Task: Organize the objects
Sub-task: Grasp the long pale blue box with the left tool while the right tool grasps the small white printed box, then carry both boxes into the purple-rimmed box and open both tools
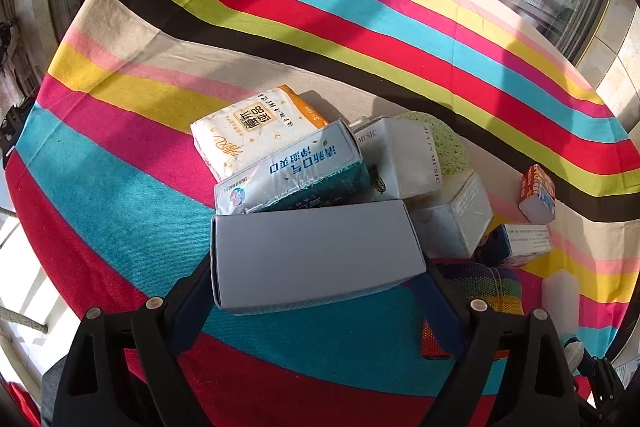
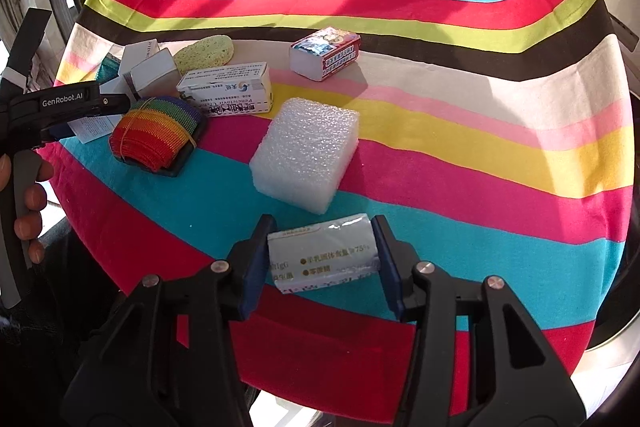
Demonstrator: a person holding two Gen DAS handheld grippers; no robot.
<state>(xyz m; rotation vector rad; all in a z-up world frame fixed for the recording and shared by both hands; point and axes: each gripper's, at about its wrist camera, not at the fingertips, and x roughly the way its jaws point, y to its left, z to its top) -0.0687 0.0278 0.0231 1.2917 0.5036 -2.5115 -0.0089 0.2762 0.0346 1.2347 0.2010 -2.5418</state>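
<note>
My left gripper (image 1: 320,267) is shut on a plain grey box (image 1: 316,255), held just in front of a pile of packs. The pile holds a white and orange tissue pack (image 1: 256,123), a white and teal pack (image 1: 292,171), a white "MUSIC" box (image 1: 404,155) and a green sponge (image 1: 452,143). My right gripper (image 2: 320,263) is shut on a silver foil packet (image 2: 324,259) low over the striped tablecloth (image 2: 440,155). The left gripper also shows at the left of the right wrist view (image 2: 68,103).
A white foam block (image 2: 306,151), a rainbow woven roll (image 2: 156,131) on a dark tray, a white medicine box (image 2: 228,91) and a red and white pack (image 2: 324,53) lie on the round table. The table edge curves close below both grippers.
</note>
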